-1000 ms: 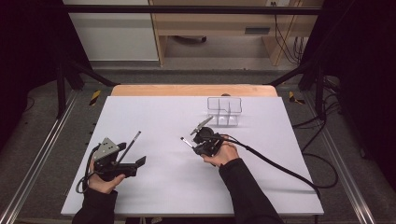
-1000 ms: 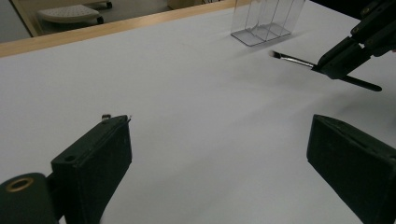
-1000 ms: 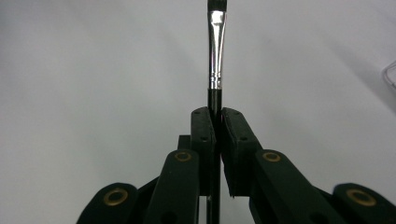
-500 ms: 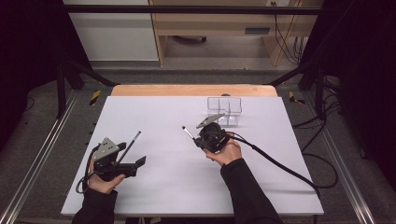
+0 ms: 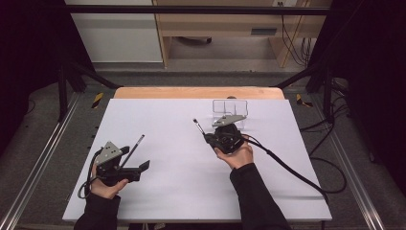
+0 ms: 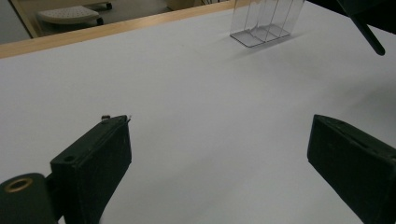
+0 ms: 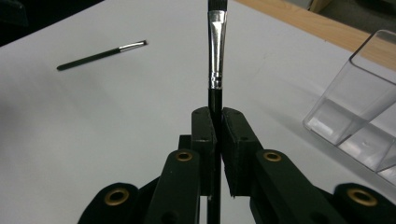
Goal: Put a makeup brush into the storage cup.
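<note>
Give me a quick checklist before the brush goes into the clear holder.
1. Right gripper shut on the brush: ok.
2. Brush sits straight between the jaws, bristle end out front: ok.
3. Clear holder upright on the table: ok.
4. Holder compartments free of other things: cannot tell.
5. Left gripper open, nothing between its jaws: ok.
6. Second brush lies flat, apart from the holder: ok.

No lettering, label, brand, number or sign can be read anywhere.
</note>
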A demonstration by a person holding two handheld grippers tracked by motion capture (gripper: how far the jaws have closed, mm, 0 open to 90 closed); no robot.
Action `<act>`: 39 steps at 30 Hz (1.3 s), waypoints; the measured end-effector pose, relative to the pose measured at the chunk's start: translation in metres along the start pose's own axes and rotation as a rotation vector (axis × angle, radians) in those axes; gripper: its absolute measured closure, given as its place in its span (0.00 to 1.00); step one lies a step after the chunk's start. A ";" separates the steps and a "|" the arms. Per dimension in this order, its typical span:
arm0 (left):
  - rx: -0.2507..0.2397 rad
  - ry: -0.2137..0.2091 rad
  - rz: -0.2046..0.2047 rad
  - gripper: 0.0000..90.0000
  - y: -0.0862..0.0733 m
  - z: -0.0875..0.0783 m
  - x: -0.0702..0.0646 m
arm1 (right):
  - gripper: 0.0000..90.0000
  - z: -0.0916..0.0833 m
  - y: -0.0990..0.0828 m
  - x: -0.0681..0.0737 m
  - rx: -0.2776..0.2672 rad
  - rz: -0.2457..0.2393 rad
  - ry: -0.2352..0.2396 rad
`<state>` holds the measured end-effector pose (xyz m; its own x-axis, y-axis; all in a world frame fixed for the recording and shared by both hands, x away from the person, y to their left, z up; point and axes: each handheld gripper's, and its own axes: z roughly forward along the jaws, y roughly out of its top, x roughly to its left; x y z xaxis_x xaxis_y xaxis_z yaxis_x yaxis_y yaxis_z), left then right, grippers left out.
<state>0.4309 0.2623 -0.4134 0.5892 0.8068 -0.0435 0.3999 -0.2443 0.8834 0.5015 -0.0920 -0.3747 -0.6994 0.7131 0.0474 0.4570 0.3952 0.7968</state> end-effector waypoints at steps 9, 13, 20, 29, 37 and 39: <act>0.000 -0.001 -0.001 0.06 0.000 0.000 0.000 | 0.94 -0.012 -0.003 -0.006 -0.090 0.031 -0.034; -0.002 0.000 -0.001 0.06 0.000 0.000 0.000 | 0.94 -0.020 -0.004 -0.010 -0.146 0.051 -0.062; 0.000 0.000 -0.002 0.06 0.000 0.000 0.000 | 0.94 -0.029 -0.005 -0.015 -0.217 0.074 -0.093; 0.000 0.000 -0.002 0.06 0.000 0.000 0.000 | 0.94 -0.038 -0.006 -0.023 -0.294 0.110 -0.152; -0.001 0.001 -0.004 0.06 -0.001 0.000 0.001 | 0.94 -0.045 -0.002 -0.029 -0.364 0.144 -0.196; -0.003 0.001 -0.006 0.06 -0.001 0.000 0.001 | 0.94 -0.045 -0.002 -0.030 -0.370 0.144 -0.204</act>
<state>0.4313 0.2629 -0.4139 0.5857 0.8091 -0.0483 0.4013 -0.2377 0.8846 0.4967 -0.1401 -0.3501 -0.5032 0.8601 0.0834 0.2885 0.0763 0.9544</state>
